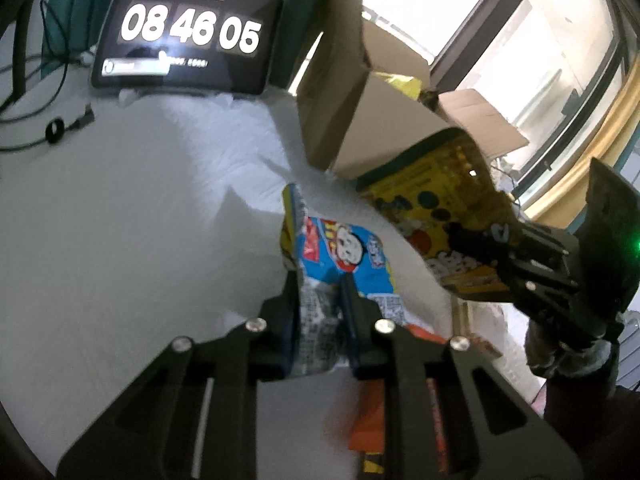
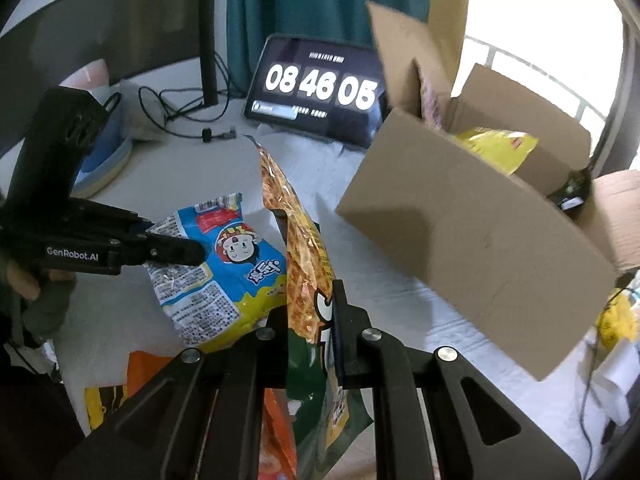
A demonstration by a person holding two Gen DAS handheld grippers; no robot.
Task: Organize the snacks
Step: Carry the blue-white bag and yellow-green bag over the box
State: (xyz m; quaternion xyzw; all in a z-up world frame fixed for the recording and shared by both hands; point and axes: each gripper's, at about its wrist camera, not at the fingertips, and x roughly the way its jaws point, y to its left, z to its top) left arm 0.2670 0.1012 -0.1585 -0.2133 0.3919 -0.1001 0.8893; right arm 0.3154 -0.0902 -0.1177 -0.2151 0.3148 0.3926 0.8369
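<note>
A blue snack bag (image 1: 344, 256) with a cartoon face is pinched at its grey printed end by my left gripper (image 1: 318, 280), which is shut on it. The same blue snack bag (image 2: 216, 264) shows in the right wrist view, lifted off the table, with the left gripper (image 2: 188, 254) clamped on its edge. My right gripper (image 2: 312, 312) is shut on a yellow-orange and green snack bag (image 2: 296, 248) held upright. That yellow bag (image 1: 436, 200) and the right gripper (image 1: 500, 256) appear at the right of the left wrist view. An open cardboard box (image 2: 460, 216) stands beyond, a yellow packet (image 2: 496, 148) inside.
A tablet (image 2: 320, 88) showing a clock leans at the back of the white table (image 1: 140, 200). Cables (image 2: 180, 108) and a monitor stand post (image 2: 208, 40) lie at the back left. More orange and yellow packets (image 2: 132, 376) rest near the front edge. A window (image 1: 520, 40) is at the right.
</note>
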